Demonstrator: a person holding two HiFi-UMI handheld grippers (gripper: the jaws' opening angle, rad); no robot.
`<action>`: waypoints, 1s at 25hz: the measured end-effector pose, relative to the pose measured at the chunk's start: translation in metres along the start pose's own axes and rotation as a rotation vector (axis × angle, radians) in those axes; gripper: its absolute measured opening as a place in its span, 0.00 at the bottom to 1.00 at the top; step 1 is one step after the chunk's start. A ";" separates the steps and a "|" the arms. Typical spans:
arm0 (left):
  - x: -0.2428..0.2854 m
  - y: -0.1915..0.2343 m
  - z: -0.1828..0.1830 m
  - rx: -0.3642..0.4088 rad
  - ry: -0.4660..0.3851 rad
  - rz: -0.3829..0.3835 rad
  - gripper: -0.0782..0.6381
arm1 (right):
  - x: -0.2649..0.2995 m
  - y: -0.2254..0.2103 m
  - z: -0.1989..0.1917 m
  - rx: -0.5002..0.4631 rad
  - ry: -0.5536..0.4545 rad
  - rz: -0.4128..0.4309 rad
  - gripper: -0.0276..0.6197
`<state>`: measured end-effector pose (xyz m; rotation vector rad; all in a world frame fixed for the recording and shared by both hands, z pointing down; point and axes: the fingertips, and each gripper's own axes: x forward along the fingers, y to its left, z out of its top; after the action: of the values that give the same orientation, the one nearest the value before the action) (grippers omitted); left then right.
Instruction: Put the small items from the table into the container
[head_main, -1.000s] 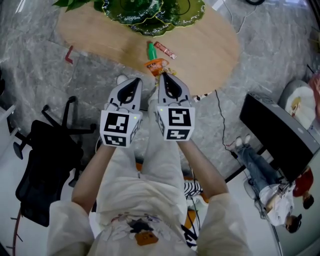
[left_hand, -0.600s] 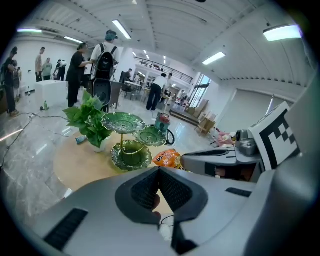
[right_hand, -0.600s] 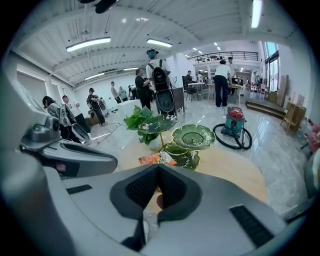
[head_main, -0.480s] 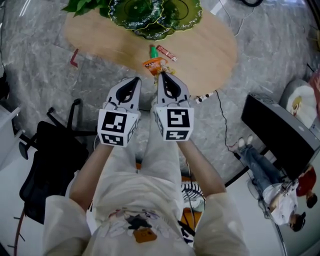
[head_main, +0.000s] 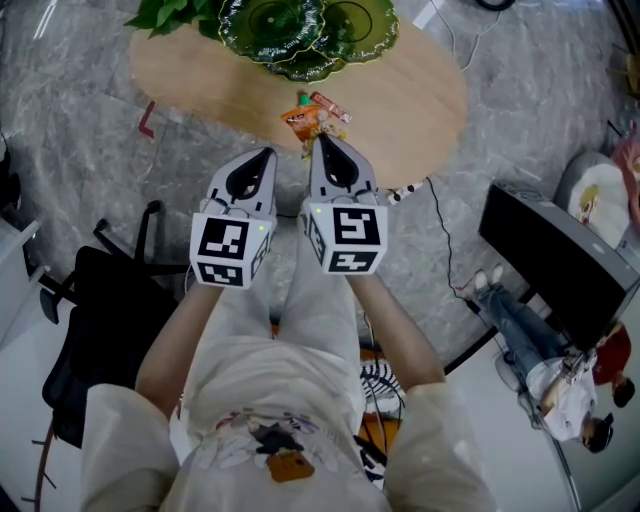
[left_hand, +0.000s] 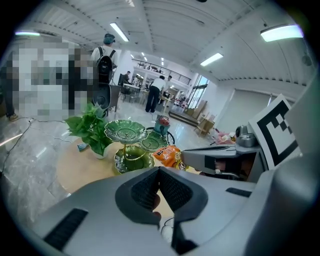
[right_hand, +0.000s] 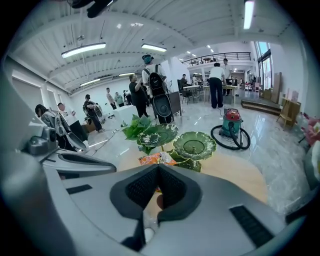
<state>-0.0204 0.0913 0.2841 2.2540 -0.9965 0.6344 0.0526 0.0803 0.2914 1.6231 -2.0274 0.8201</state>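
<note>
A round wooden table carries a green tiered glass dish at its far side. An orange snack packet, a small green item and a red-brown bar lie near its front edge. Side by side, my left gripper and right gripper hover just short of that edge, both shut and empty. The right tip is close beside the packet. From the left gripper view its tip points at the dish and packet. The right gripper faces the packet and dish.
A leafy plant stands at the table's far left. A black chair is on the floor to my left, a black flat case and a seated person to my right. A cable runs across the marble floor. A vacuum cleaner stands beyond the table.
Both grippers have lifted and moved forward together toward the table's front edge. The right tip now reaches beside the orange packet. Both stay shut.
</note>
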 end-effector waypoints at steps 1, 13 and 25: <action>-0.001 0.002 0.003 -0.001 -0.003 0.002 0.10 | 0.001 0.001 0.004 0.003 -0.005 -0.002 0.05; -0.004 0.022 0.037 -0.020 -0.048 0.023 0.10 | 0.015 0.008 0.041 0.016 -0.037 0.004 0.05; 0.004 0.046 0.066 -0.055 -0.084 0.053 0.10 | 0.037 0.013 0.071 0.013 -0.056 0.025 0.05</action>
<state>-0.0412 0.0195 0.2547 2.2282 -1.1044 0.5325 0.0340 0.0080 0.2602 1.6481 -2.0887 0.8065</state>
